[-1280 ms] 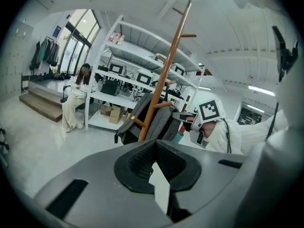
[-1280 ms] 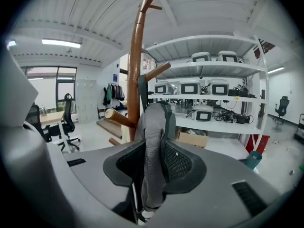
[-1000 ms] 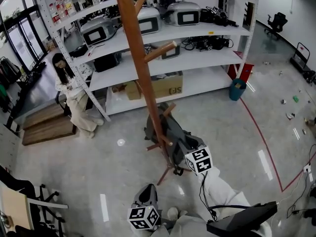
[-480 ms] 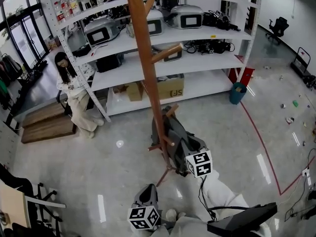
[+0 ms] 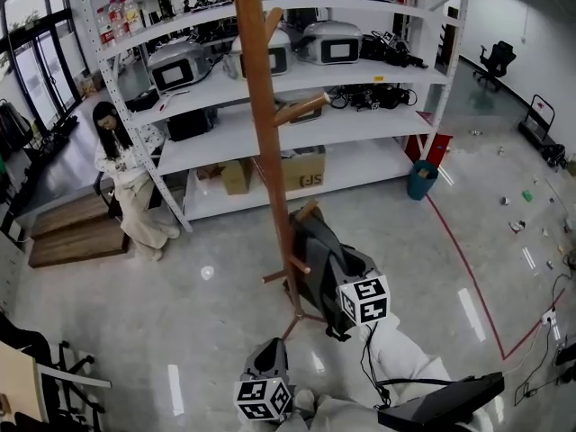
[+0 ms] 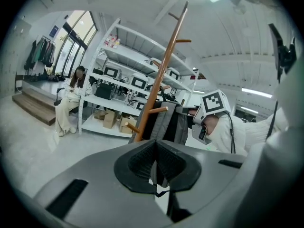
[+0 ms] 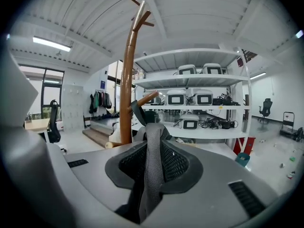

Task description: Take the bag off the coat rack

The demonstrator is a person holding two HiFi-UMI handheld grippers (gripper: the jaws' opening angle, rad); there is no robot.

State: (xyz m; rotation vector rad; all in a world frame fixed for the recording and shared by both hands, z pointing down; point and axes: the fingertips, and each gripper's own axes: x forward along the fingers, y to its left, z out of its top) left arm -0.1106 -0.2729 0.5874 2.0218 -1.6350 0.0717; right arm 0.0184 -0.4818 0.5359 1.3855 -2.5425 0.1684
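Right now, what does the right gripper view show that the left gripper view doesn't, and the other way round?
Only the right gripper view: the right gripper, whose jaws have just been closing, clamped on the mesh strap, plus a teal bin. Only the left gripper view: that gripper's marker cube, the white sleeve behind it, and the whole bag hanging. Both: the wooden coat rack and the white shelves.
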